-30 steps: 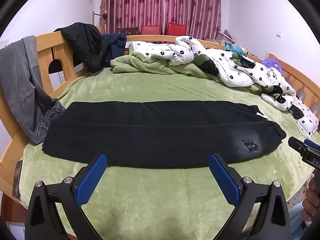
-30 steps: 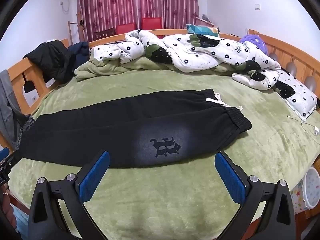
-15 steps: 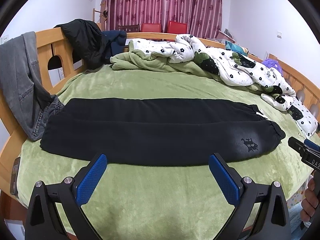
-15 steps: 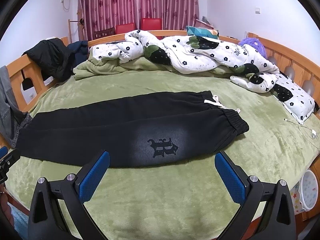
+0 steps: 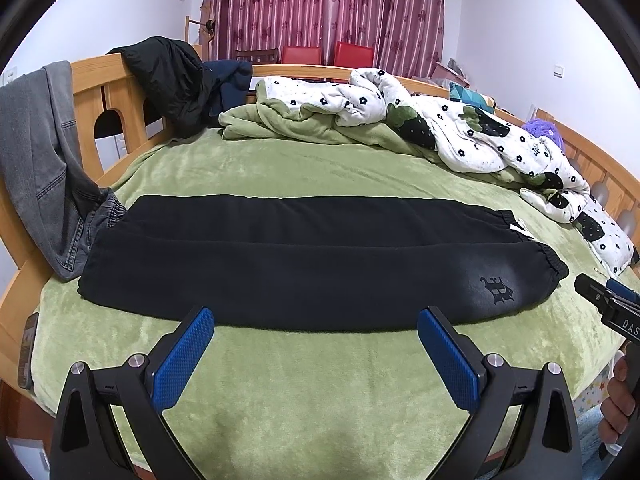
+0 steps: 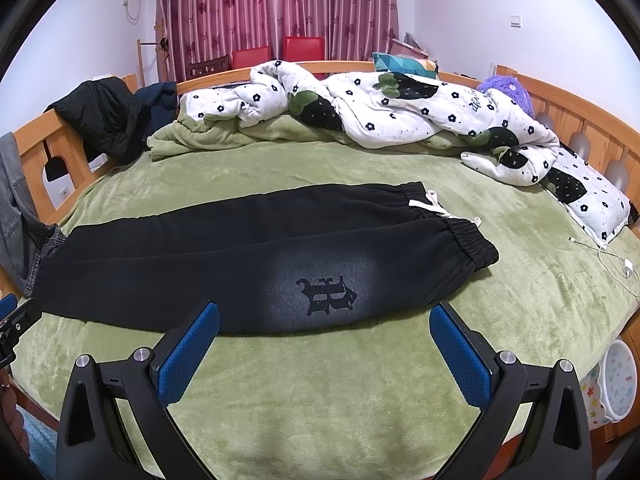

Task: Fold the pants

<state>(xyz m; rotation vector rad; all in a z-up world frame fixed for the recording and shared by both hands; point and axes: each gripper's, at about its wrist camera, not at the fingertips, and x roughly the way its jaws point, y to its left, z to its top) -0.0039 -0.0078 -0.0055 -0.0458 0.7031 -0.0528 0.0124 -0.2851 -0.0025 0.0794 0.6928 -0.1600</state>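
The jeans are cut off at the right wrist view's left edge; the pants' far cuffs hide against them.

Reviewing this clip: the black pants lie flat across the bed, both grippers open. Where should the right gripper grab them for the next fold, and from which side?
Probably the elastic waistband of the black pants, approached from the near bed edge. It is the thickest bunched edge, nearest the right gripper, and gives a firm pinch for carrying toward the cuffs.
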